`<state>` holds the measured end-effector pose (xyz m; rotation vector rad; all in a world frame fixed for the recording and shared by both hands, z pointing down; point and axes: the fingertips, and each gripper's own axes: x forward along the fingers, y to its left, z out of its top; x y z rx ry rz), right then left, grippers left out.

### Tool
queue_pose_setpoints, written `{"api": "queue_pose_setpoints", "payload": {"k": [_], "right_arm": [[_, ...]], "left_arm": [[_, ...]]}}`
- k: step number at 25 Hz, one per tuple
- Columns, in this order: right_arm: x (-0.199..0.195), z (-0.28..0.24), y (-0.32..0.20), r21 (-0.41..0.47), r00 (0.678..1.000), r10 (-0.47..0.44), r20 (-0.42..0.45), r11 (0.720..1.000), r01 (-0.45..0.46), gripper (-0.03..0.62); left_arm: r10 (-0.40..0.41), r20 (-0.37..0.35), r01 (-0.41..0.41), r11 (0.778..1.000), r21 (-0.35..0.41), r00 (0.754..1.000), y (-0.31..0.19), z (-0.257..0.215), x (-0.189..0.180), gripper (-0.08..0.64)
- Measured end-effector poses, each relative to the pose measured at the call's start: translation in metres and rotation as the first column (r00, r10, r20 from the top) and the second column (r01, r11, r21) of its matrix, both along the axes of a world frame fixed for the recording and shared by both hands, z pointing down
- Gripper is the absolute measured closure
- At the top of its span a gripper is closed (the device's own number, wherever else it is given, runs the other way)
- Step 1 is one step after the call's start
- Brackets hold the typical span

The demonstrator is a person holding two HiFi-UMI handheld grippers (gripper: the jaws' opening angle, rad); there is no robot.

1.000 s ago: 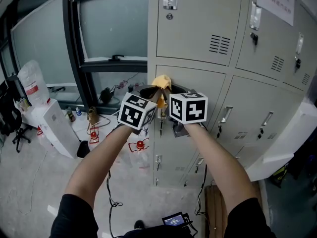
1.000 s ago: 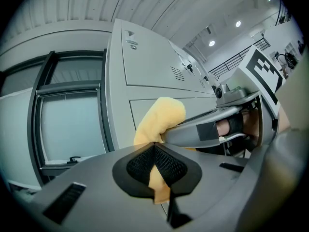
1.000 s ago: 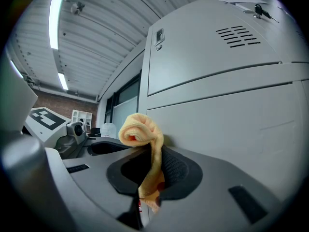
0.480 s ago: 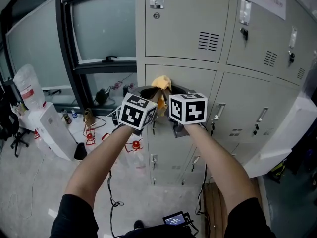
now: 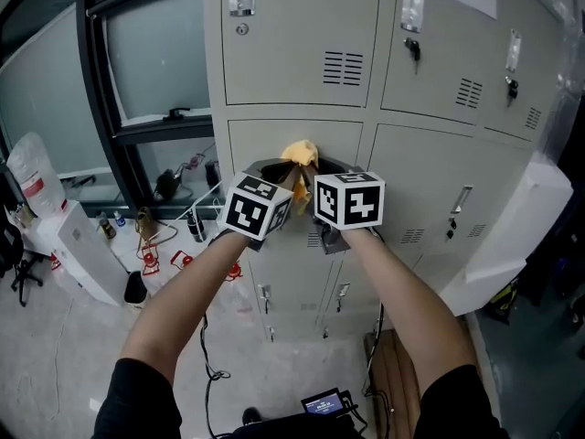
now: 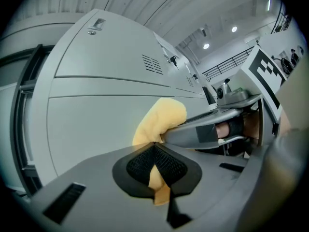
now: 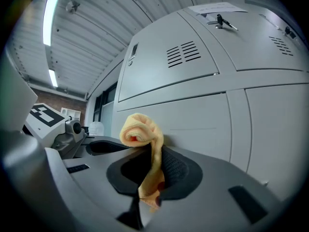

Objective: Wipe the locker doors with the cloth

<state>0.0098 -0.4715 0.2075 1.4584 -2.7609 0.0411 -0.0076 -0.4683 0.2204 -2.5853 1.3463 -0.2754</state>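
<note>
Grey metal lockers [image 5: 302,35] beside a dark-framed window [image 5: 151,53]. Raised side by side before a middle-row locker door [image 5: 256,144]: left gripper [image 6: 154,164] and right gripper [image 7: 147,170], each pair of jaws pinched on one pale yellow cloth [image 5: 299,152]. Soft, fleecy, bunched into a rolled wad above the pads, short tail hanging below; wad right up at the door.
</note>
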Motion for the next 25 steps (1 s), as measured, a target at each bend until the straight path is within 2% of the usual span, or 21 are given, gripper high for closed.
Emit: {"api": "queue_pose_setpoints", "payload": {"k": [13,20,25], "right_arm": [[0.082,0.006,-0.007,-0.014,0.996,0.094,0.007,0.995,-0.094,0.522],[0.106,0.007,-0.009,-0.017,0.993,0.118,0.008,0.993,-0.118,0.522],[0.110,0.007,-0.010,-0.020,0.993,0.119,0.018,0.993,-0.119,0.522]], "left_arm": [[0.091,0.017,-0.091,0.996,-0.004,0.996,-0.005,0.007,0.082,0.540],[0.120,0.025,-0.120,0.993,-0.007,0.992,-0.007,0.008,0.105,0.541],[0.129,0.032,-0.129,0.992,-0.008,0.991,-0.007,0.009,0.109,0.541]]}}
